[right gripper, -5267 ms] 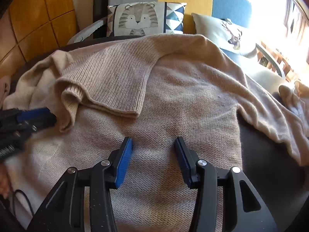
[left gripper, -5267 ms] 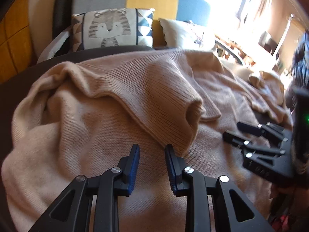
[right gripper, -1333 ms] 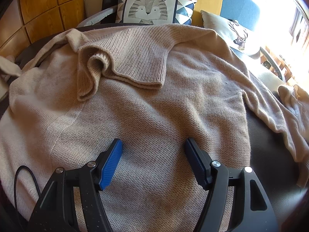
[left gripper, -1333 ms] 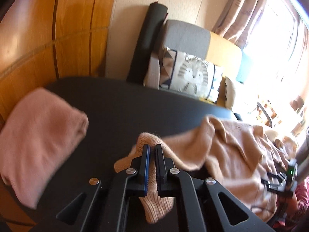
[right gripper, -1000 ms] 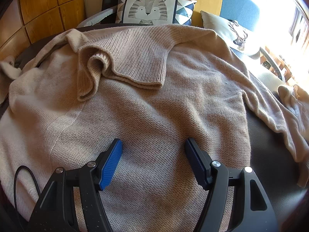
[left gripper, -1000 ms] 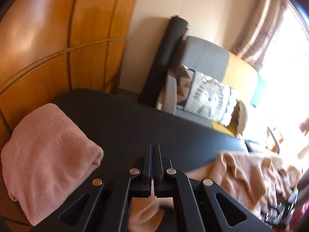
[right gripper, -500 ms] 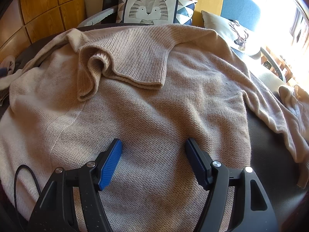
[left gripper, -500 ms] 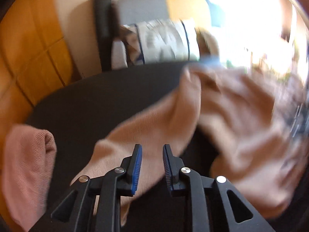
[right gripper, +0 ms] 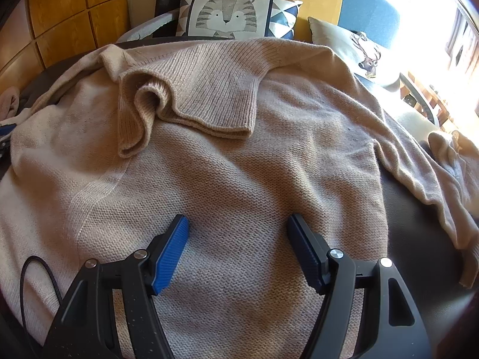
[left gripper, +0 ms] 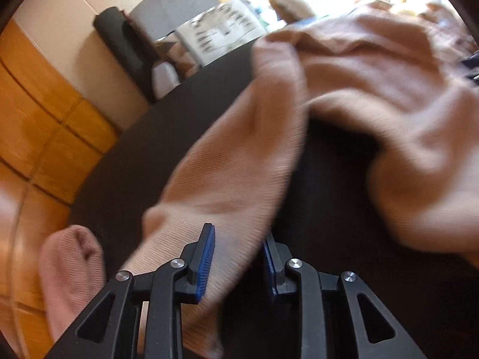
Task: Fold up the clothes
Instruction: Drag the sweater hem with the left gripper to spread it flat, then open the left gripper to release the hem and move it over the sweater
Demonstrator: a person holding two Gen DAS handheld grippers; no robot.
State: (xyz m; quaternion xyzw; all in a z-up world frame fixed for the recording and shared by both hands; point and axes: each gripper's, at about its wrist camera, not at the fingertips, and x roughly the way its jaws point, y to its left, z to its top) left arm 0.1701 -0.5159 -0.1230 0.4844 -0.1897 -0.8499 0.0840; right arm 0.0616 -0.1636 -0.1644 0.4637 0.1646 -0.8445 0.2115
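Note:
A beige knitted sweater (right gripper: 245,155) lies spread over a dark round table (right gripper: 419,233). One sleeve is folded across its chest, the other trails off to the right. My right gripper (right gripper: 238,240) is open and rests low over the sweater's lower body. In the blurred left wrist view, one sleeve (left gripper: 239,179) stretches out over the dark table (left gripper: 155,137) toward the camera. My left gripper (left gripper: 238,251) is open, its fingers on either side of the sleeve's end.
A folded pink garment (left gripper: 71,272) lies at the table's left edge. Behind the table stands a sofa with a tiger cushion (right gripper: 227,15) and a deer cushion (right gripper: 356,48). Wood panelling (left gripper: 36,113) is on the left. A black cable (right gripper: 39,275) lies by my right gripper.
My left gripper was shut on the sleeve and drew it out left over the table; it has now opened and turned back toward the sweater. My right gripper has stayed in place.

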